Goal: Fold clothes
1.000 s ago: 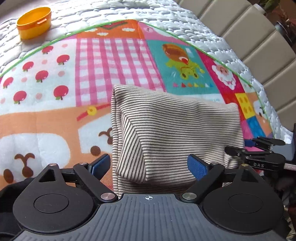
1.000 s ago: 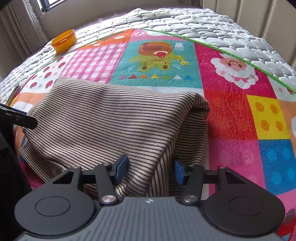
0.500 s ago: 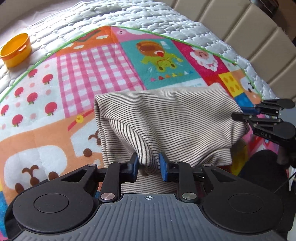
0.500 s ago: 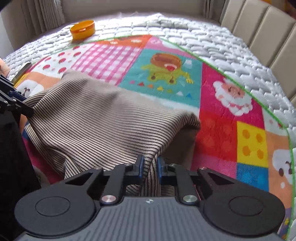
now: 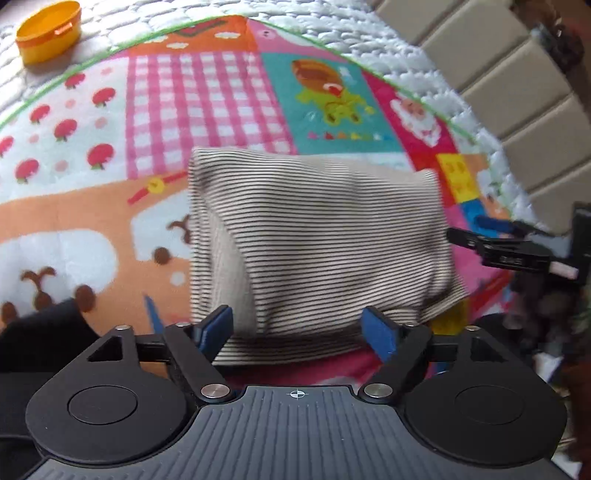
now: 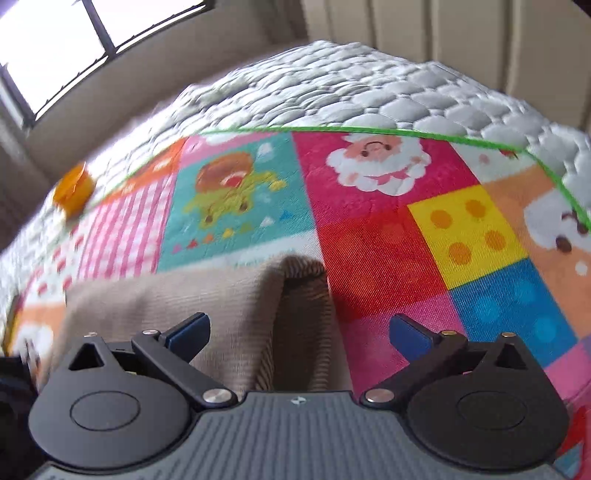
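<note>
The left claw (image 5: 297, 328) stands spread wide, its jaws having just been opening; the blue pads (image 5: 218, 326) sit on either side of the near edge of the striped cloth (image 5: 317, 236) without pressing it. The cloth's near hem lies between the pads and slightly beyond them, loose, with nothing pinched.

The right claw (image 6: 297, 332) is spread as wide as it goes, jaws also just opened. Its left pad (image 6: 190, 328) hangs over the cloth (image 6: 236, 306); the right pad is over the bare mat (image 6: 406, 236). The cloth's folded right edge runs up between the two pads, touching neither as far as can be seen.

The cloth lies folded in a rough rectangle on the patchwork mat (image 5: 207, 96), which covers a quilted bed (image 5: 332, 22). It sits just ahead of both claws, the left claw at its near edge and the right claw (image 5: 495, 243) at its right side, just beside the cloth in the left view. An orange tub (image 5: 48, 31) stands well apart at the far left on the quilt.

The right view is blurred, so the stripes smear into plain tan and the tub (image 6: 72, 190) is only a smudge. The cloth's near hem is hidden behind each claw body. A dark shape at the lower left of the left view cannot be made out.
</note>
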### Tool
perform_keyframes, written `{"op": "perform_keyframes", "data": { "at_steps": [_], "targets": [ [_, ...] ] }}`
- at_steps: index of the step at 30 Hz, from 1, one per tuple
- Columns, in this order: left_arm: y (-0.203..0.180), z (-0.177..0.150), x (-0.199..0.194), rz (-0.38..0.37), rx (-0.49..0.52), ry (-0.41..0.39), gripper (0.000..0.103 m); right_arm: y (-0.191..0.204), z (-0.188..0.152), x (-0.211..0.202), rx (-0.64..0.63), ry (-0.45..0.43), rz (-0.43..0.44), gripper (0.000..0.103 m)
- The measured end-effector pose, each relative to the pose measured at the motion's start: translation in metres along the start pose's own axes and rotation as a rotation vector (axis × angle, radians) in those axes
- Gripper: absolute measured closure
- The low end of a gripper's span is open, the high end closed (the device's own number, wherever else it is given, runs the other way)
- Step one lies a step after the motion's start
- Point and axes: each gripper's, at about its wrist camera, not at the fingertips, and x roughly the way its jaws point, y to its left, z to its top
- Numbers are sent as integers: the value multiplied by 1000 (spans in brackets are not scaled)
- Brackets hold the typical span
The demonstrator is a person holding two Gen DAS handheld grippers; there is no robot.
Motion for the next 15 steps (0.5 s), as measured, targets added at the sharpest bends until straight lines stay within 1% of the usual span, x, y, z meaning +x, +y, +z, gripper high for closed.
{"op": "perform_keyframes", "data": {
  "at_steps": [1,3,4,6,7,9,10,11,12,13,14,15],
  "targets": [
    [1,-3,7,-53,-48,17,15,-7,3,4,74,-25,8,0],
    [3,-9,24,-149,-142,52,11,-13,-3,14,135,-68,1,0],
    [4,-14,35,-166,-180,70,11,-15,-8,20,152,-81,-7,0],
    [5,-24,61,-171,-242,100,11,-18,-11,27,167,-68,-12,0],
    [5,-28,72,-170,-268,112,11,-19,-11,26,166,-77,-4,0],
    [8,-34,87,-155,-302,123,11,-21,-11,23,165,-106,12,0],
    [9,-36,94,-146,-317,124,12,-22,-11,22,169,-111,15,0],
    [10,-36,97,-135,-325,112,13,-23,-11,23,176,-111,18,0],
    [11,-34,99,-123,-325,98,19,-24,-11,24,180,-111,21,0],
    [12,-31,100,-111,-320,87,28,-25,-11,25,184,-111,23,0],
    [13,-27,101,-99,-315,75,33,-25,-11,25,184,-113,22,0],
    [14,-24,101,-85,-307,65,43,-24,-11,25,181,-115,20,0]
  ]
}}
